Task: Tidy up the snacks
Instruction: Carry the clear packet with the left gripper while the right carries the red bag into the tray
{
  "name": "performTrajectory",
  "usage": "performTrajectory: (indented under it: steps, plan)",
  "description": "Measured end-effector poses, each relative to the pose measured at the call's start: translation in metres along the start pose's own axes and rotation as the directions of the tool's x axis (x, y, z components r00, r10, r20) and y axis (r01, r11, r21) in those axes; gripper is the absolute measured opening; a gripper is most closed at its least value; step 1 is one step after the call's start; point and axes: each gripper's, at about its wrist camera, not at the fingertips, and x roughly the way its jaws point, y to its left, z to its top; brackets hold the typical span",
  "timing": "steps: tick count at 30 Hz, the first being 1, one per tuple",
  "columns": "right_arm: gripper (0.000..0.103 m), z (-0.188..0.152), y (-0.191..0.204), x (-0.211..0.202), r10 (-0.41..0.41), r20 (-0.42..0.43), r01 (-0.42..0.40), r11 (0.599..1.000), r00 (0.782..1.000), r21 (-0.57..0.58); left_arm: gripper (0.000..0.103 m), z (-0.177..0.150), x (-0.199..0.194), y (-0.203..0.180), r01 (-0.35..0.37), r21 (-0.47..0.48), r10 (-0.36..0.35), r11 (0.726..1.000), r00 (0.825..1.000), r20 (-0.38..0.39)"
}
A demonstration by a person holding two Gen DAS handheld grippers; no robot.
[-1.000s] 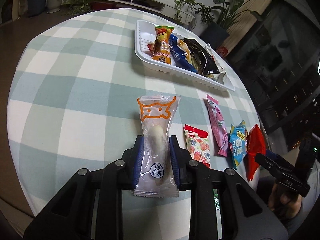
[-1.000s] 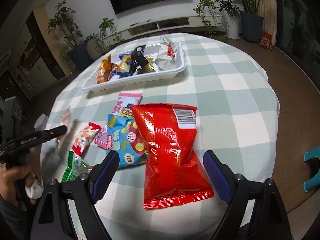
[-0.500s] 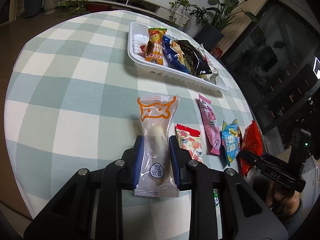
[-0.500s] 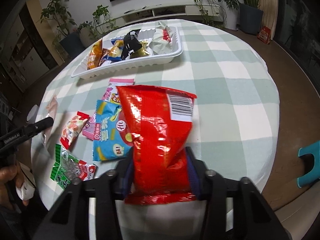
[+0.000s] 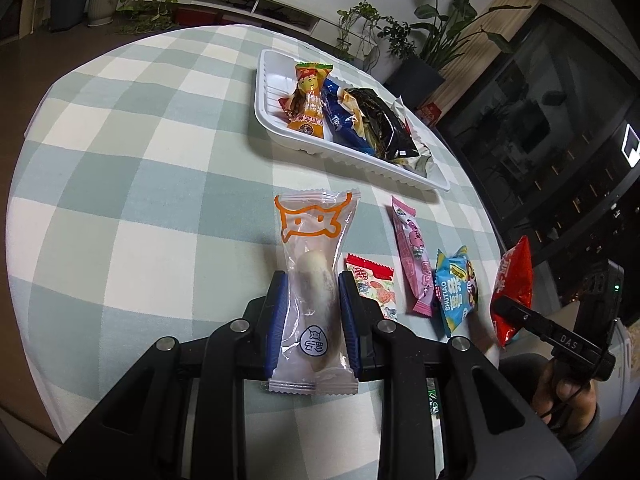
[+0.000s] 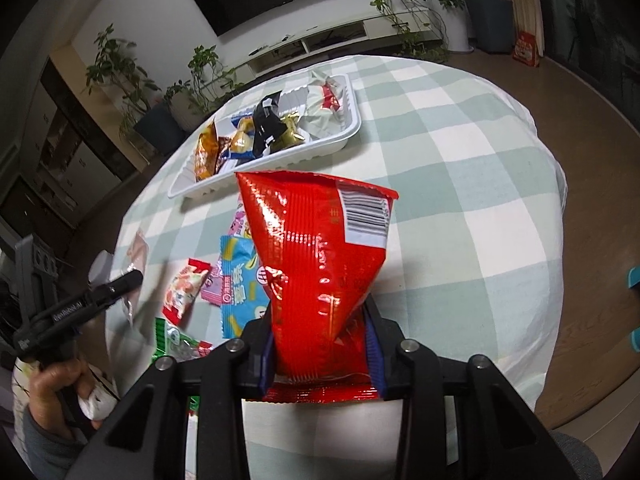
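Left hand-held gripper [image 5: 312, 312] clamps a clear wrapped pastry packet [image 5: 312, 280] above the checked table [image 5: 140, 184]. Right hand-held gripper [image 6: 320, 344] pinches the red chip bag [image 6: 316, 248], lifted off the table. Beyond both, a white tray [image 5: 280, 128] holds other snacks.

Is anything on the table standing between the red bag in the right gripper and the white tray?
Nothing tall stands between them. The red bag is pinched in the right gripper; only bare checked tablecloth and the flat pink packet lie before the white tray. The tray's right end already holds a white wrapper.
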Motion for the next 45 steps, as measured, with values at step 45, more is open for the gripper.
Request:
performTrajectory:
  steps: [45]
  plan:
    - [0.04,0.214,0.061,0.159,-0.056,-0.054,0.042,0.973,0.997,-0.226,0.025,0.194,0.165,-0.062,-0.183,0.207,0.2,0.961,0.978,-0.064]
